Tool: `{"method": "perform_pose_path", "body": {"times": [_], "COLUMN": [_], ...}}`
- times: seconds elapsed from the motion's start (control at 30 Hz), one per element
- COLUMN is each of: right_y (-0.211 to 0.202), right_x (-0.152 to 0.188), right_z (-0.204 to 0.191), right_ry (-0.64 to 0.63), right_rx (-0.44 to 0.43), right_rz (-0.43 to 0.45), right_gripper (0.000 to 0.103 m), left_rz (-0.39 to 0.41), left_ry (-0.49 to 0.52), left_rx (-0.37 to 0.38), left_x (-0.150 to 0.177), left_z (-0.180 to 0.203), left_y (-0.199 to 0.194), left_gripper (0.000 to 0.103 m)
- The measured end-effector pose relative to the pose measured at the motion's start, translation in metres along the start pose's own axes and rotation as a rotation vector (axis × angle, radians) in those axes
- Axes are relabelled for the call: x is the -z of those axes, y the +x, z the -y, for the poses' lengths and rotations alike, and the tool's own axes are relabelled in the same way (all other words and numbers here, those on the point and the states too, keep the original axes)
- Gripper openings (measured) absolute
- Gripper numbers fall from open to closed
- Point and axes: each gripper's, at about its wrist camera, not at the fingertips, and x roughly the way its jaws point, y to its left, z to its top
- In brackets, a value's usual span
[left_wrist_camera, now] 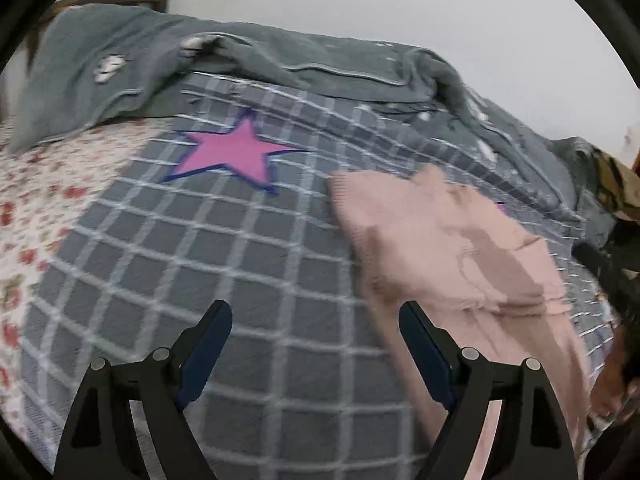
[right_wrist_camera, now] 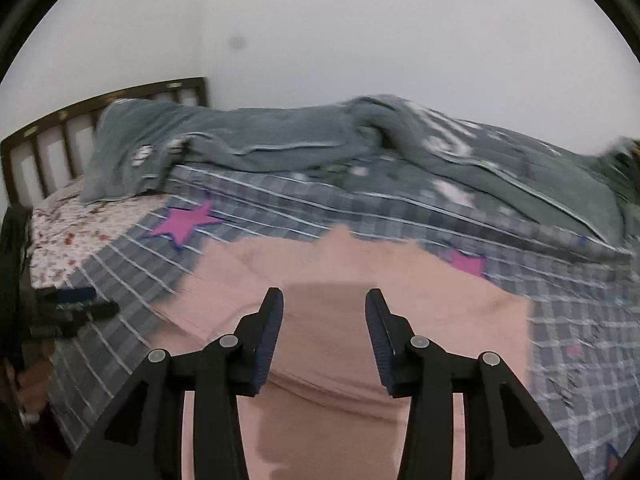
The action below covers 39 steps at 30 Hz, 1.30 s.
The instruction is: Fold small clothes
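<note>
The left tongs stood spread wide with nothing between the blue-padded fingers, poised above the checked grey blanket just to the left of the pink garment. The right tongs were likewise spread and gripped nothing, held low over the middle of the pink garment. That garment was a small, pale pink piece of clothing lying on the blanket, mostly flat but with a few creases and a jagged far edge; motion blur hid its exact shape, and darker shadow patches fell across it beneath the tongs. In the right wrist view it filled the foreground and ran out under the lower frame edge. A pink star with a dark blue outline sat on the blanket well to the left of the garment, and a second star lay just beside the garment's far right corner. A rumpled grey-green quilt was heaped along the far side of the bed, a floral sheet showed at the left, and a dark slatted headboard stood against the pale wall.
</note>
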Motion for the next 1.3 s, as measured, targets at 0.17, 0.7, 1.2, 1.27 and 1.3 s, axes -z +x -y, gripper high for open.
{"method": "perform_pose_path", "body": {"times": [0.17, 0.7, 1.2, 1.27, 1.3], "right_y": [-0.017, -0.013, -0.010, -0.010, -0.010], "right_x": [0.040, 0.105, 0.107, 0.107, 0.107], "right_z": [0.064, 0.134, 0.139, 0.138, 0.138], "right_ry": [0.031, 0.154, 0.200, 0.194, 0.192], "right_rx": [0.124, 0.092, 0.039, 0.040, 0.041], "right_rz": [-0.042, -0.067, -0.081, -0.082, -0.084], "right_gripper": [0.043, 0.043, 0.043, 0.043, 0.043], "left_rz": [-0.006, 0.019, -0.006, 0.007, 0.017], "left_ry": [0.020, 0.118, 0.258, 0.255, 0.245], "left_rx": [0.063, -0.044, -0.158, -0.144, -0.125], "left_x": [-0.011, -0.036, -0.031, -0.024, -0.024], "left_z": [0.032, 0.061, 0.081, 0.076, 0.075], "left_y": [0.026, 0.063, 0.062, 0.060, 0.058], "left_gripper": [0.068, 0.013, 0.022, 0.023, 0.025]}}
